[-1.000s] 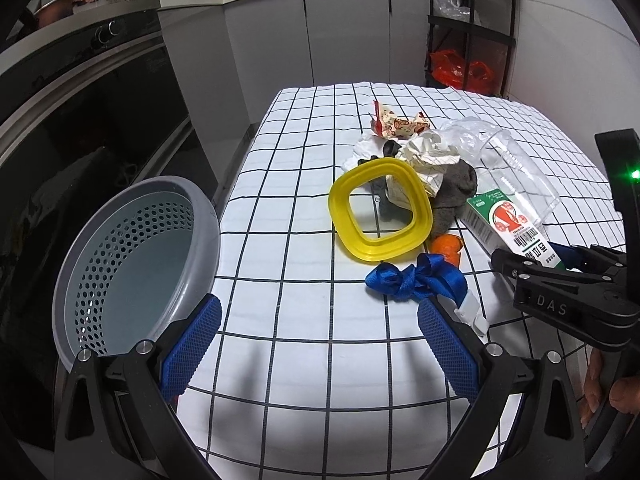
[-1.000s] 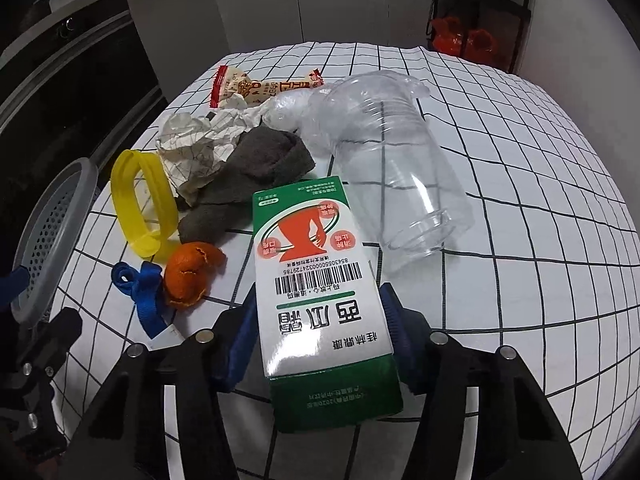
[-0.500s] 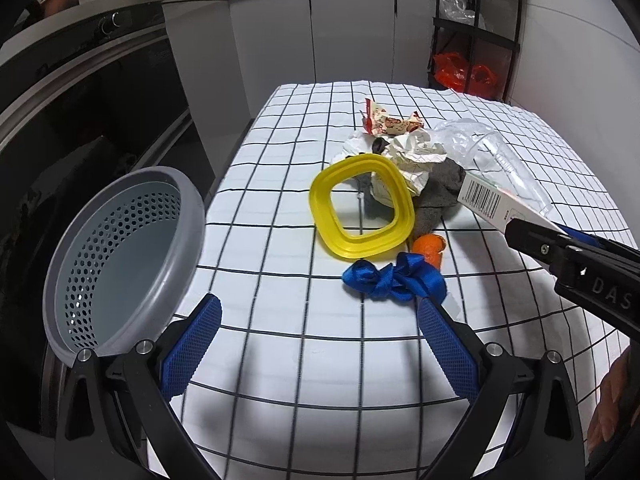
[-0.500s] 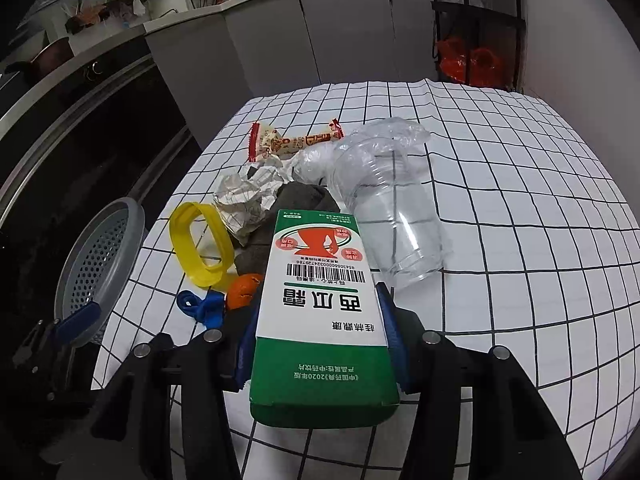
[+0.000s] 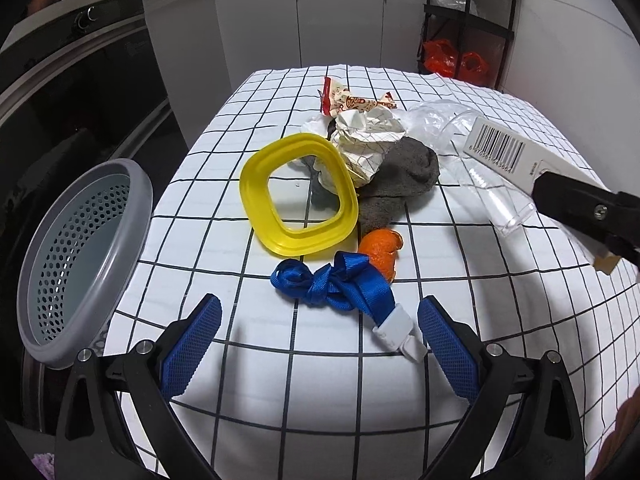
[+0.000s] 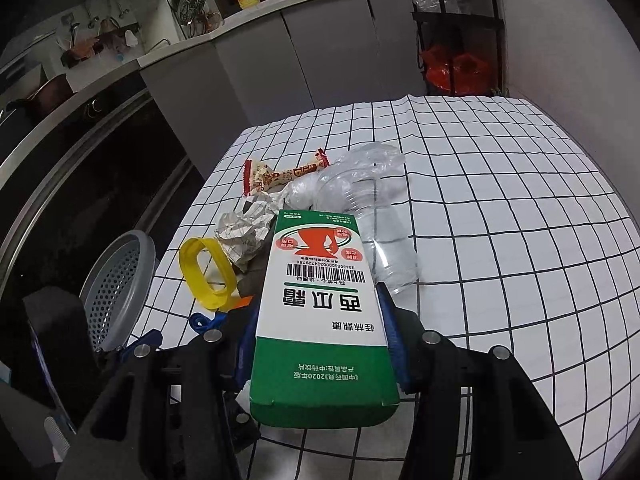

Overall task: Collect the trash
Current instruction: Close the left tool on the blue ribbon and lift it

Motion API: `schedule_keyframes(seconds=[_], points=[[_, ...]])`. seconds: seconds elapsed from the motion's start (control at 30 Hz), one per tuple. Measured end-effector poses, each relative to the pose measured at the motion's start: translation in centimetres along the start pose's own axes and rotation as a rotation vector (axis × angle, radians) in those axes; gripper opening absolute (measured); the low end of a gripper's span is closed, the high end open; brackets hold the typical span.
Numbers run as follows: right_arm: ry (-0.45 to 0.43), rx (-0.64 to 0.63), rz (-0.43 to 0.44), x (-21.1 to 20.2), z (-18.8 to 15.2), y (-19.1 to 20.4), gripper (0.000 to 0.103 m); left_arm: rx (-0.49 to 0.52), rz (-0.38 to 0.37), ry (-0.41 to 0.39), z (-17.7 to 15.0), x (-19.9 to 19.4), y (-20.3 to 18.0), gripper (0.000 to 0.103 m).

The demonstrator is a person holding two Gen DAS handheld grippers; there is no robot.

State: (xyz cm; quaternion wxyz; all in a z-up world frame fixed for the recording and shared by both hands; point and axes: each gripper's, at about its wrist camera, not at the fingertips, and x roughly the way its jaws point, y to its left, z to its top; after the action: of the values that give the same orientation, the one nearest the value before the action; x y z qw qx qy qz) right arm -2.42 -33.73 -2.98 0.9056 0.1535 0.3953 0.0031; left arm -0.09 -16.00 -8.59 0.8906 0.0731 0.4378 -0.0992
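Note:
My right gripper [image 6: 320, 344] is shut on a green and white carton [image 6: 320, 296] and holds it above the table; the carton also shows at the right of the left wrist view [image 5: 508, 152]. My left gripper [image 5: 320, 344] is open and empty, low over the checked tablecloth, just short of a blue ribbon [image 5: 332, 284]. Beyond the ribbon lie an orange peel [image 5: 380, 252], a yellow plastic ring [image 5: 298, 200], a grey sock [image 5: 400, 188], crumpled paper [image 5: 364, 140], a snack wrapper [image 5: 352, 100] and a clear plastic cup [image 6: 372, 220].
A grey perforated basket [image 5: 76, 264] hangs tilted at the table's left edge, its opening facing the table. The black oven front [image 5: 60, 112] is to the left. Grey cabinets [image 5: 300, 20] and a black shelf rack [image 5: 468, 20] stand beyond the table's far end.
My right gripper has lifted the carton off the table and risen well above the trash pile. My left gripper has edged forward and to the right towards the blue ribbon.

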Motion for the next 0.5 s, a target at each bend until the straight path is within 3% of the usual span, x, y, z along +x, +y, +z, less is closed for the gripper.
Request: schedule_keyframes(seconds=[0.13, 0.2, 0.23, 0.27, 0.33, 0.37, 0.5], points=[[-0.005, 0.0, 0.004, -0.2, 0.1, 0.0, 0.05, 0.003, 0.007, -0.001, 0.1, 0.4, -0.5, 0.093], [-0.004, 0.003, 0.006, -0.2, 0.1, -0.1, 0.05, 0.013, 0.007, 0.003, 0.0, 0.5, -0.8, 0.071], [-0.004, 0.004, 0.006, -0.2, 0.1, 0.0, 0.05, 0.017, 0.007, 0.008, 0.0, 0.6, -0.8, 0.067], [-0.004, 0.004, 0.007, -0.2, 0.1, 0.0, 0.05, 0.019, 0.001, 0.012, 0.0, 0.7, -0.9, 0.057], [-0.005, 0.003, 0.009, -0.3, 0.2, 0.1, 0.05, 0.022, -0.014, 0.016, -0.2, 0.7, -0.9, 0.034], [-0.006, 0.003, 0.009, -0.3, 0.2, 0.2, 0.05, 0.029, -0.032, 0.023, -0.2, 0.6, -0.9, 0.013], [-0.016, 0.004, 0.017, -0.7, 0.4, 0.5, 0.05, 0.032, -0.06, 0.002, -0.6, -0.6, -0.4, 0.008]])
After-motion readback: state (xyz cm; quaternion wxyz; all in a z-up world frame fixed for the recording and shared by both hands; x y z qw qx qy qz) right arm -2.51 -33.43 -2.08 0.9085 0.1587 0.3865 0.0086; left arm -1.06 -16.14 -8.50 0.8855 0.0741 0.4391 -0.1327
